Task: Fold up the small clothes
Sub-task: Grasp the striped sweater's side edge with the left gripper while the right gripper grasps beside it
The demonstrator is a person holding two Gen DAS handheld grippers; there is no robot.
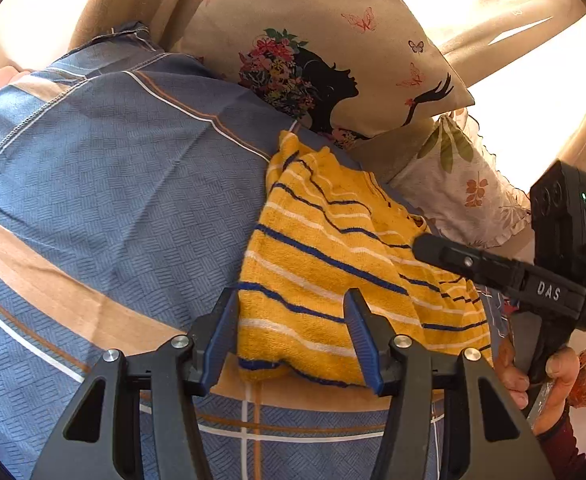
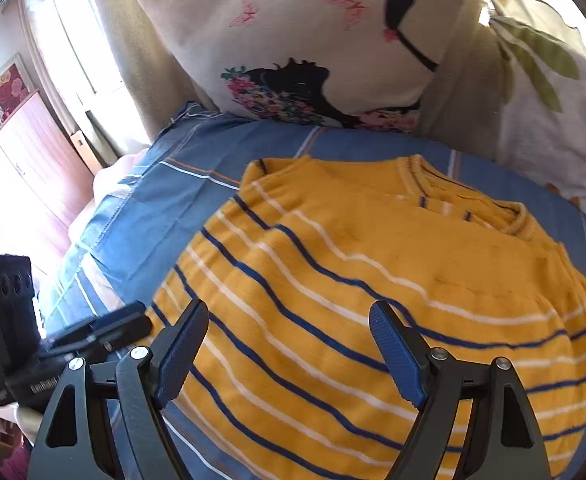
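Yellow striped sweater (image 2: 373,300) folded on bedsheet (image 1: 113,200) | both hand-held grippers open

**Striped sweater on a blue bed cover**

A bed spread with a blue woven cover (image 1: 125,200), crossed by tan bands and thin white lines, filled the left and lower part of the left wrist view. A yellow sweater (image 2: 373,300) with navy and white stripes lay flat on it, collar toward the upper right of the right wrist view. Along the top edge a cream cushion (image 2: 313,40) printed with a dark silhouette and butterflies rested on the cover, a leaf-print pillow (image 2: 553,128) just beside it at right.
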